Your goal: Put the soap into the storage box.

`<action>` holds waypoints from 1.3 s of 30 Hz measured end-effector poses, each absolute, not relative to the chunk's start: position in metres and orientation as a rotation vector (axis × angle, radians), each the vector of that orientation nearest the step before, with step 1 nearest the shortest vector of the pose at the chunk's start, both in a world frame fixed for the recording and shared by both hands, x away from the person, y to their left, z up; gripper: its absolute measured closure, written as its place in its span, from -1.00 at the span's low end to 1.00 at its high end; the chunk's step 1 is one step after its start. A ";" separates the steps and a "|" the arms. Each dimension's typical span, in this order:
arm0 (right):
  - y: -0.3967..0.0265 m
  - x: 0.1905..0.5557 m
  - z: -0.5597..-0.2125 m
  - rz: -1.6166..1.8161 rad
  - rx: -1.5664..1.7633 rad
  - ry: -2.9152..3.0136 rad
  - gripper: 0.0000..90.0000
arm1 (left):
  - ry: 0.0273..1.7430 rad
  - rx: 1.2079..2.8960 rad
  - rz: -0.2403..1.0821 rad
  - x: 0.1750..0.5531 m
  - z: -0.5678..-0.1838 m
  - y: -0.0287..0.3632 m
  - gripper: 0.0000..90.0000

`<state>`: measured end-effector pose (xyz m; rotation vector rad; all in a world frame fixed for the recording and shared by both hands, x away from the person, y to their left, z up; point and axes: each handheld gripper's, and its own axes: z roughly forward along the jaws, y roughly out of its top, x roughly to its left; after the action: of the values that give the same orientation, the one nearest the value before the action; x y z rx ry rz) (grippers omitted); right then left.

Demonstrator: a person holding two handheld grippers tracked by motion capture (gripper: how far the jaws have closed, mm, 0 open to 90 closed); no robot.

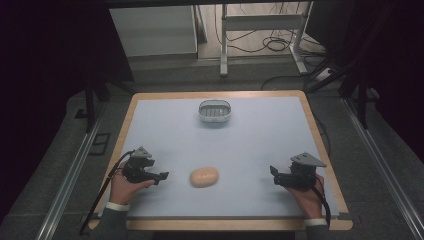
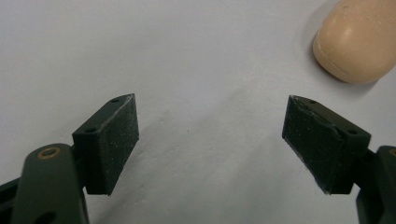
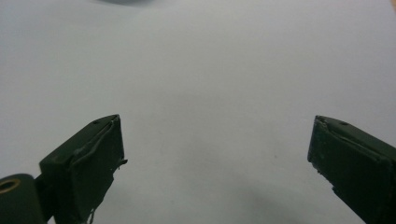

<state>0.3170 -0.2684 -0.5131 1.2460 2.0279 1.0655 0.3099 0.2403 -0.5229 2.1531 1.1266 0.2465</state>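
High view has both grippers low over the pale mat (image 1: pixel 250 150), jaws pointing inward at each other. The left gripper (image 1: pixel 159 176) has its jaws spread wide, and the soap (image 1: pixel 203 176) sits just past its tips, not touching. Right gripper (image 1: pixel 274 173) is spread too, holding nothing. A dish (image 1: pixel 214 111) sits way off, well beyond both.
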 end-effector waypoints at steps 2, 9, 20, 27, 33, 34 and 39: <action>-0.270 0.318 -0.514 1.074 1.259 2.026 -0.91 | 1.128 2.155 0.256 0.308 -0.521 0.241 -0.58; -0.264 0.319 -0.515 1.046 1.246 2.055 -0.91 | 1.128 2.150 0.303 0.302 -0.514 0.242 -0.58; -0.264 0.320 -0.516 1.010 1.201 2.082 -0.88 | 1.081 2.192 0.328 0.304 -0.495 0.225 -0.55; -0.272 0.315 -0.513 1.027 1.230 2.076 -0.88 | 0.989 2.262 0.335 0.309 -0.473 0.201 -0.57; -0.277 0.309 -0.510 1.024 1.245 2.062 -0.88 | 0.925 2.300 0.327 0.312 -0.464 0.185 -0.56; -0.277 0.308 -0.510 1.020 1.244 2.061 -0.87 | 0.912 2.308 0.326 0.313 -0.463 0.181 -0.56; -0.277 0.308 -0.510 1.011 1.245 2.063 -0.87 | 0.862 2.349 0.310 0.317 -0.462 0.166 -0.55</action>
<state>0.3078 -0.2771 -0.5101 1.2451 2.0631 1.0107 0.3169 0.1657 -0.4617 2.3494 0.8624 0.3099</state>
